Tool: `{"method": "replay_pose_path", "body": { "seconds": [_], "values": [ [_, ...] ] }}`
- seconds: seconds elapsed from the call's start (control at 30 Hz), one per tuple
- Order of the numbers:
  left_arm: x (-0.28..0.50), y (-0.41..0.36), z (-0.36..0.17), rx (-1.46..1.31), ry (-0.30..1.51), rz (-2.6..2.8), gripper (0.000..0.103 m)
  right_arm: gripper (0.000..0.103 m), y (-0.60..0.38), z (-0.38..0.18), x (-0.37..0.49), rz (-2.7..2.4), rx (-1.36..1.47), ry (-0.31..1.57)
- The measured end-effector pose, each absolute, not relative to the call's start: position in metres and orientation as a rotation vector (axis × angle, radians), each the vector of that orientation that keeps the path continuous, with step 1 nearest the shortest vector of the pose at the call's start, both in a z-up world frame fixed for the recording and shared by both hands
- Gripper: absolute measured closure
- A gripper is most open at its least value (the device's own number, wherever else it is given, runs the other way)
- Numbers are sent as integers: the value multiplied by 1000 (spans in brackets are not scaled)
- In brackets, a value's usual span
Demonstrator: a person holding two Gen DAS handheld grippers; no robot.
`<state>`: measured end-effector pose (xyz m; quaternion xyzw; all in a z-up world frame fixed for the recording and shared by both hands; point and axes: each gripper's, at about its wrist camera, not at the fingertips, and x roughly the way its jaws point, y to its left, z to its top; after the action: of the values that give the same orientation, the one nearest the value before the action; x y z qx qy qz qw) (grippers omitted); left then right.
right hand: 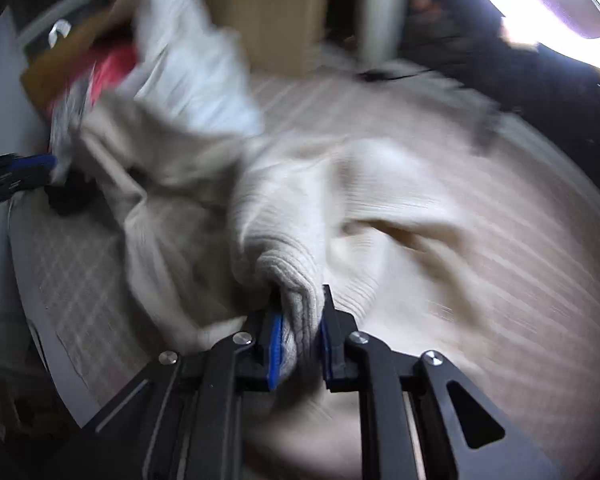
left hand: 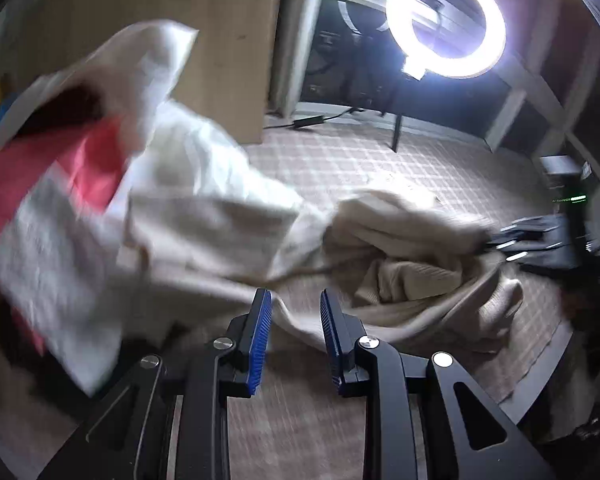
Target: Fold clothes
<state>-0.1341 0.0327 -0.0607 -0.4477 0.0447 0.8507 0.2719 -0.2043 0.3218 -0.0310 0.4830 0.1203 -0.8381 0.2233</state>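
The right gripper (right hand: 298,332) has its jaws clamped on a thick ribbed edge of the cream knit sweater (right hand: 340,200), probably a cuff or hem, though motion blur makes that hard to settle. From the jaws the knit fans out far and to the right over the round table (right hand: 80,280) with its checked cloth, rumpled and bunched, not flat.

The left gripper (left hand: 296,332) has its jaws apart with nothing between them. In its own view a near fold of the sweater (left hand: 420,272) lies just beyond and partly between the blue pads, at table level, but the pads do not close on it. The bulk of the sweater sits to the right and farther off, heaped on itself.

At far left, a pile of other clothes (left hand: 160,200) of white and red cloth rises above the table edge, touching or overlapping the sweater's left side.

As a judgement, the step in hand is getting the sweater spread or pulled clear of the pile: one edge is gripped, the garment is crumpled, and no neat fold shows anywhere. The next move calls for the left jaws to close on a matching edge of the knit, so the two grippers can draw it taut and lay it flat without dragging the white cloth along.
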Motion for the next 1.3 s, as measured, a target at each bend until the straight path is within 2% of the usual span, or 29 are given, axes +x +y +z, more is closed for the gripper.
{"method": "replay_pose_path", "body": {
  "seconds": [0.13,0.2,0.3,0.37,0.43,0.5,0.57,0.6,0.9,0.97,1.07,1.1,1.13,1.2,1.23,1.3],
  "values": [
    [-164,69,-50,-1155,229,2194,78,90,451,10,-175,-2555,1432,211],
    [-174,103,-46,-1120,291,2122,73,90,503,18,-159,-2669,1508,218],
    [-181,157,-49,-1077,373,2014,68,87,551,0,-149,-2760,1692,287],
    [-185,194,-54,-1054,430,1947,67,75,568,-18,-149,-2770,1799,336],
    [-190,225,-62,-1057,461,1881,66,75,579,-35,-152,-2783,1872,390],
    [-197,257,-73,-1062,501,1823,62,68,592,-43,-152,-2778,1881,275],
    [-208,290,-89,-1072,557,1787,60,54,608,-47,-154,-2751,1869,48],
    [-215,303,-95,-1087,562,1774,59,52,616,-49,-154,-2739,1859,-54],
    [-250,397,-164,-1205,600,1583,56,52,655,-83,-194,-2659,1873,-344],
    [-250,409,-175,-1223,626,1559,56,51,661,-87,-202,-2639,1872,-375],
    [-244,421,-185,-1229,634,1507,56,50,658,-94,-214,-2602,1909,-320],
    [-240,423,-187,-1214,657,1498,56,50,658,-99,-218,-2591,1929,-288],
    [-235,425,-189,-1198,682,1492,62,50,658,-104,-223,-2578,1954,-267],
    [-226,425,-188,-1168,699,1470,94,50,661,-114,-231,-2550,1997,-247],
    [-224,424,-185,-1153,703,1475,97,50,664,-118,-233,-2534,2003,-263],
    [-223,416,-177,-1134,683,1503,98,50,670,-121,-234,-2518,1964,-336]
  ]
}}
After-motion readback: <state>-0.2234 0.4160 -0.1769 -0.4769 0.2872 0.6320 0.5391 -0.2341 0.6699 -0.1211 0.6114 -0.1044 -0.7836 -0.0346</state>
